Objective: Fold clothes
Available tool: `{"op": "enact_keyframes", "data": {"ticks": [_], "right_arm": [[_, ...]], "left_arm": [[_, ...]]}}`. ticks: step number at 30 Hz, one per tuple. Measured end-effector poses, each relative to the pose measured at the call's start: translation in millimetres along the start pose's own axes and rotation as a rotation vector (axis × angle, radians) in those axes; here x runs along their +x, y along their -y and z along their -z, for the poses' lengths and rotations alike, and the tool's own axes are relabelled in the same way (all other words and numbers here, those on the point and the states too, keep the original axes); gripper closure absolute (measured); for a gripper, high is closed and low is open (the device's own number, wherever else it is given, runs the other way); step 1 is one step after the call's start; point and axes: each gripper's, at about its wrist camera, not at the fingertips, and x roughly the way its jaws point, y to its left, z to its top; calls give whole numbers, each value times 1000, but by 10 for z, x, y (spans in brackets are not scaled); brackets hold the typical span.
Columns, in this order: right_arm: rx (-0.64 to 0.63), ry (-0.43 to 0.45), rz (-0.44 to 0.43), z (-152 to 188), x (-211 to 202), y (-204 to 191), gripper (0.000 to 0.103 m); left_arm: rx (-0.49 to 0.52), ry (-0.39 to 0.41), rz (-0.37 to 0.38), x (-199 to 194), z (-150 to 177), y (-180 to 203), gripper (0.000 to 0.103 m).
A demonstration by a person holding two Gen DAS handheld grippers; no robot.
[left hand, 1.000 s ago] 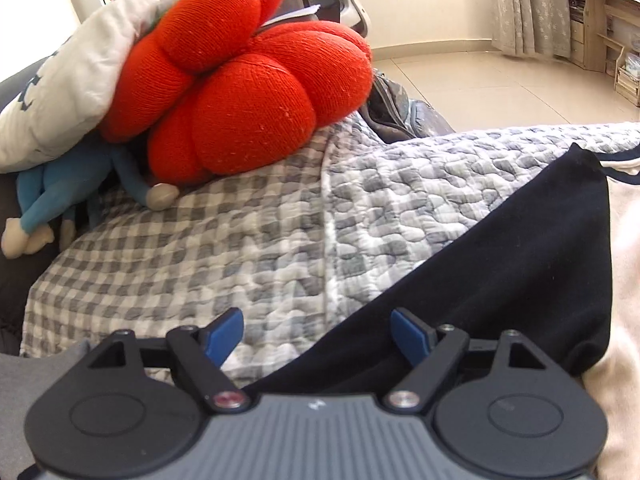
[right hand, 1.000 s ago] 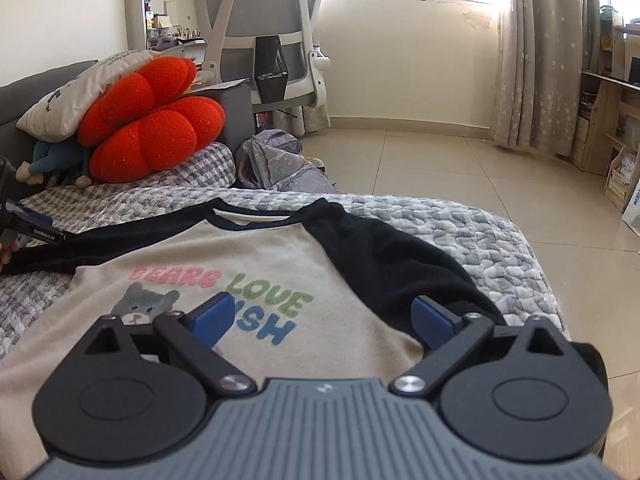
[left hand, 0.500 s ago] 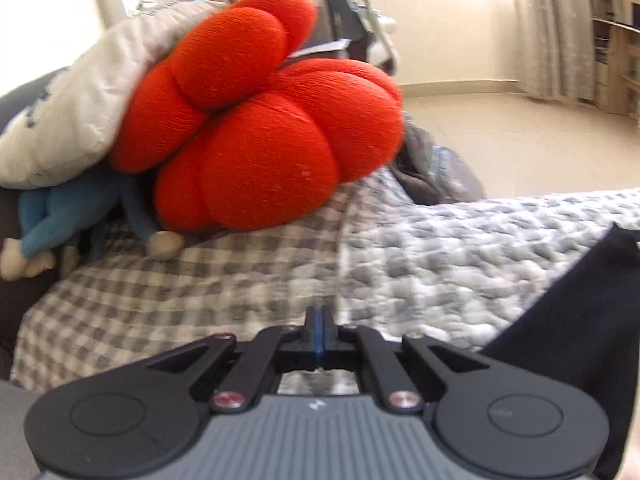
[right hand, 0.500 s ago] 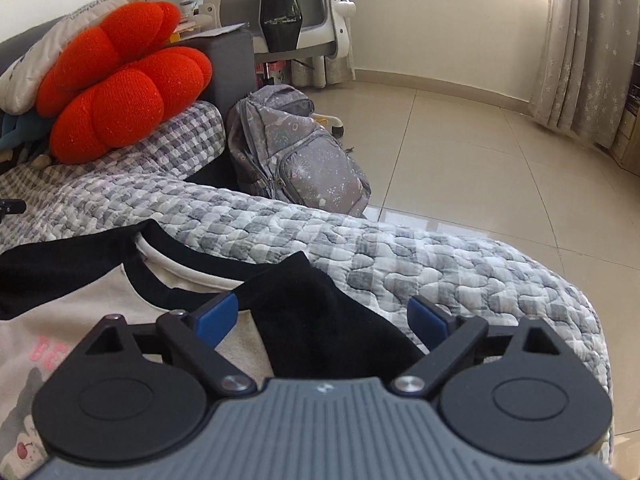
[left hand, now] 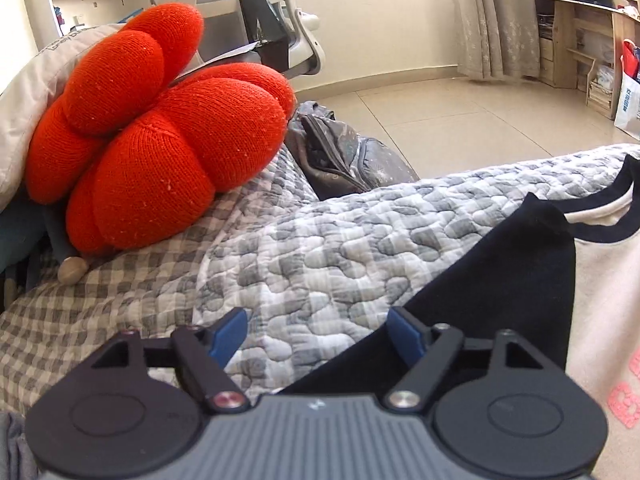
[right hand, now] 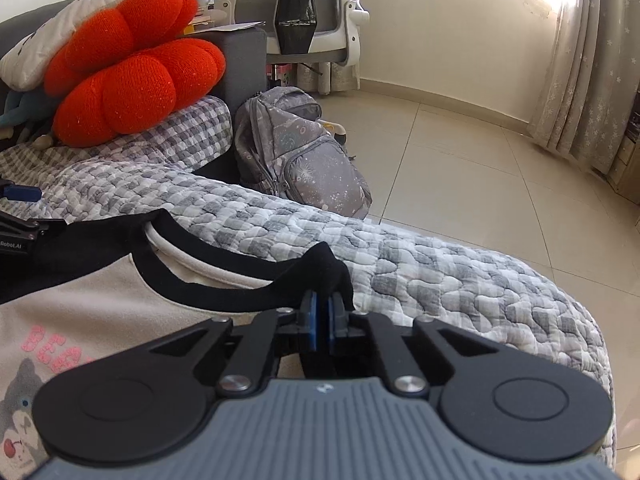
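Red cushion (left hand: 156,132): far left, on the checked quilt (left hand: 320,248). Left gripper (left hand: 318,332): jaws opening, spread over quilt and the shirt's black sleeve (left hand: 480,280), pads clear of both. Shirt (right hand: 100,300): flat on the quilt, print up. Right gripper (right hand: 321,312): pressed together, pinching the black shoulder fabric. Backpack (right hand: 300,156): on the floor beyond.

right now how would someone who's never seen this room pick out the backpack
Start at the quilted grey-and-white cover where the shirt lies, then look past its far edge to the tiled floor. The backpack slumps there below the white office chair. It is the only grey bag, speckled with small pale star prints.
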Motion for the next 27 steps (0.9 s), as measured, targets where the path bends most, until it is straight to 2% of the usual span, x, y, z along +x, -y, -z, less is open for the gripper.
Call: {"op": "enact_keyframes", "data": {"ticks": [1,2,4,7,11,13,14,16,18,19,20,23,26,27], "right_arm": [[-3,2,6,19,24,-14,97],[-8,10,16,36,42,-35,97],[-10,24,37,38,53,-73,97],[-27,46,74,12,34,-135,97],[-58,120,124,-67,-62,-218,98],[-70,160,133,-120,-124,-266,98],[-71,175,139,-145,-141,-289,98],[-71,205,148,-199,-168,-342,98],[-76,218,147,-243,-181,-393,98],[-81,224,151,-260,-184,-419,98],[-99,221,161,-260,-172,-452,98],[-151,191,189,-240,-103,-521,98],[-130,124,174,-171,23,-451,96],[-114,114,170,-146,48,-418,94]], "left_arm": [[11,-6,5,-11,9,24,78],[26,-22,1,-15,14,62,103],[52,-16,-19,-30,17,111,103],[-8,19,-37,-69,-23,-7,103],[-83,59,-36,-156,-94,-263,103],[-93,65,36,-166,-100,-325,103],[-90,44,86,-145,-98,-315,100],[-89,16,109,-107,-77,-249,98],[-62,6,97,-66,-45,-155,82],[-46,-4,93,-45,-32,-114,60],[-31,-4,89,-38,-15,-83,43],[-4,11,86,-46,33,-57,37],[-41,-6,96,-20,42,-136,25],[-57,-14,103,-8,44,-167,24]]}}
